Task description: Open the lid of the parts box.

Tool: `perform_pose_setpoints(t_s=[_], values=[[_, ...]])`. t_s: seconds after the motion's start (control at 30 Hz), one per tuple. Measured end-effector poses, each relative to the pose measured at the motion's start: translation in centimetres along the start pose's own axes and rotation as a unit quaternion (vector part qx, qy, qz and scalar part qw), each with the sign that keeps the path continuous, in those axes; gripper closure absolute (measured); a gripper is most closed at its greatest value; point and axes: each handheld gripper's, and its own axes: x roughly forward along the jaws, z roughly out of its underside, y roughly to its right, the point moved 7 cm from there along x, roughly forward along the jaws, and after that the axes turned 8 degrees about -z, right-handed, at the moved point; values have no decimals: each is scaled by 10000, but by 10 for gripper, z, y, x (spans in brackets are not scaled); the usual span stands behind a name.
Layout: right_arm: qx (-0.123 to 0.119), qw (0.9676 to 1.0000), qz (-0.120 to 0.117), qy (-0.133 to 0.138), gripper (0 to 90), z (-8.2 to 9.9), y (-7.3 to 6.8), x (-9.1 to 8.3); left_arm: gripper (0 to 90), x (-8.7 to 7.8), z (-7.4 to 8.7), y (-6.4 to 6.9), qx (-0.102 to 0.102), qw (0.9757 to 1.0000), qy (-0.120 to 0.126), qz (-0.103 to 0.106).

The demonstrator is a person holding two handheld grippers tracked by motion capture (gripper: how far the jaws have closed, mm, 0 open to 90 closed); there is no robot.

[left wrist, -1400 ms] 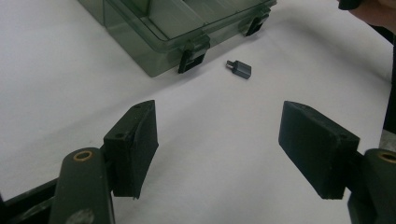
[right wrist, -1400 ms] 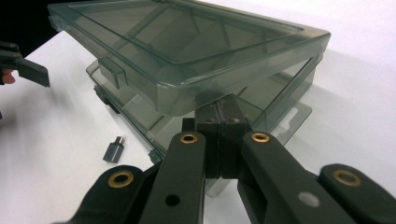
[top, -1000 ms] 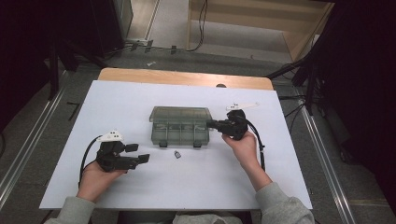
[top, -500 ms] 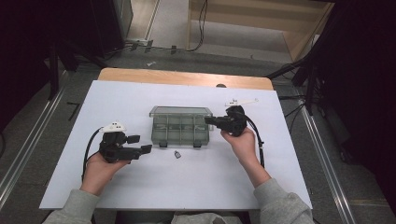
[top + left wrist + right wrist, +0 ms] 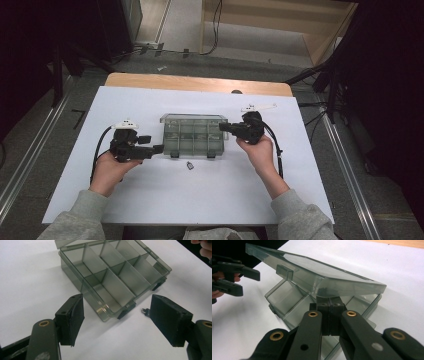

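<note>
A white sheet covers the wooden table; grey floor and dark cables lie beyond; no writing is legible; the smoky compartment box sits mid-sheet, lid raised; the left gripper gapes empty beside its left end; the right gripper, pads pressed together, props the lid at the right end; a small clip lies just near of the box.

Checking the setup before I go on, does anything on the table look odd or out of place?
One thing: a small metal piece lies loose on the white table, just in front of the compartment box. The box's lid is propped half open on the shut right gripper.
</note>
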Motion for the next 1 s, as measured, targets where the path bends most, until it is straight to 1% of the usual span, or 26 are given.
perform_pose_setpoints(t_s=[0.07, 0.13, 0.23, 0.27, 0.33, 0.4, 0.5, 0.53, 0.67, 0.77, 0.83, 0.87, 0.93, 1.0], values=[[-5, 10000, -6, -3, 873, 0, 0, 0, 281, 2, -3, 0, -16, 10000, 15, 16], [3, 10000, -3, 3, 873, 0, 0, 0, 281, 4, -6, -1, 16, 10000, -5, 54], [4, 10000, 3, 6, 873, 0, 0, 1, 281, 7, -11, -2, 38, 10000, 2, 40], [-8, 10000, 3, 1, 873, 0, 0, 1, 281, 8, -15, -3, 14, 10000, 33, 30], [-5, 10000, 10, -1, 873, 0, 0, 1, 282, 9, -17, -3, 3, 10000, 45, 56], [7, 10000, 8, 1, 873, 0, -1, 1, 281, 11, -20, -4, -4, 10000, 50, 25], [-8, 10000, 17, -9, 873, 0, 0, 1, 282, 13, -25, -5, 41, 10000, 25, -5], [-6, 10000, 17, -10, 873, 0, 0, 1, 282, 15, -28, -6, 88, 9999, 44, -75], [-10, 10000, 24, 5, 873, 0, 0, 1, 281, 18, -33, -7, 128, 9998, 38, -123], [-9, 10000, 28, 21, 873, -1, 0, 2, 282, 20, -36, -8, 118, 9999, 36, -110], [-8, 10000, 32, 21, 872, -1, 0, 2, 282, 23, -39, -10, 74, 9999, 54, -103], [-12, 10000, 30, 18, 872, -1, 0, 2, 282, 25, -40, -11, 39, 10000, 27, -87], [-5, 10000, 41, 16, 873, -1, -1, 2, 282, 29, -40, -13, 62, 9999, -35, -113], [-18, 10000, 40, 34, 872, -1, 0, 2, 284, 33, -42, -14, 4, 9999, -18, -101]])
